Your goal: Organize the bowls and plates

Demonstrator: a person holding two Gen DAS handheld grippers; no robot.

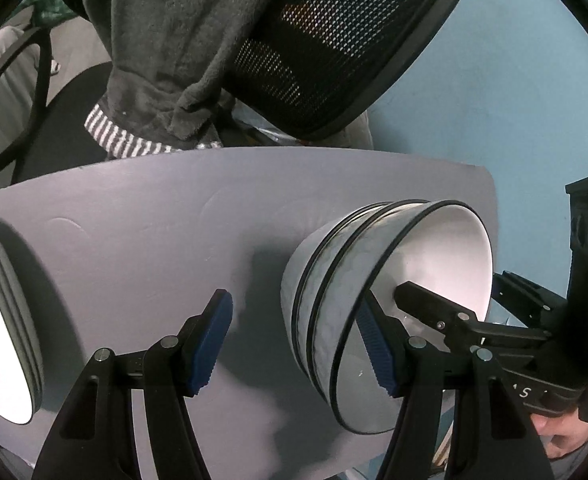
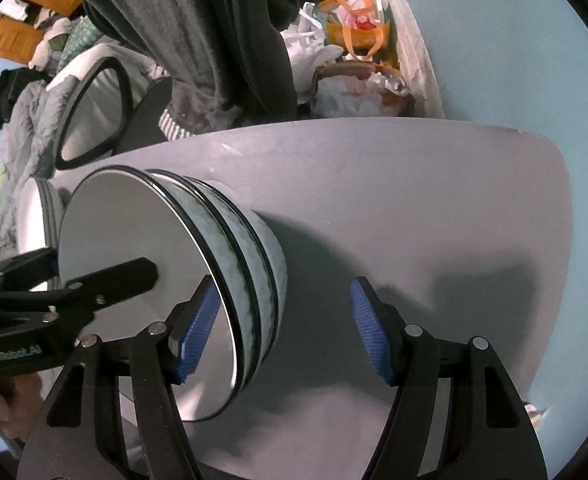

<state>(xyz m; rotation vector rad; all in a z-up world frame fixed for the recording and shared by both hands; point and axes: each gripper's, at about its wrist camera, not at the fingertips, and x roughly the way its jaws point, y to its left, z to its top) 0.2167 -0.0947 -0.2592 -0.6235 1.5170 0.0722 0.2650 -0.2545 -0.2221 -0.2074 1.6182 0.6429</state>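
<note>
Grey tabletop [image 1: 141, 248], blue wall behind, a mesh chair [image 1: 346, 48] draped with a dark towel [image 1: 165, 48] at the far edge.

Left gripper [image 1: 298, 344]: jaws well open, nothing gripped. Its right pad sits at the near rim of the bowl stack [image 1: 334, 300], inside or just against the lip; contact is hard to call through the fisheye. Its left pad hangs over bare table.

Right gripper [image 2: 283, 328]: also wide open, holding nothing. Its left pad is at the rim of the same stack [image 2: 213, 256], its right pad over bare table. Each gripper shows in the other's view, one finger reaching over the top bowl's mouth.

Stack: three nested bowls by the dark rim lines, white inside, pale mottled outside. It stands on the table between the two grippers, toward the centre.

Plates [image 1: 1, 320]: a low pile of white, dark-edged plates, well apart to the left of the bowls, also on the table.

Handling, as a judgement: glazed ceramic, so stiff, slick, chip-prone, and heavy as a stack of three. Best hold looks to be the top rim, one pad inside and one outside the wall, on opposite sides with both grippers. A pinch on the top bowl alone may lift only that bowl. Set down gently.

Beyond: clutter and bags [image 2: 358, 24] past the table.
</note>
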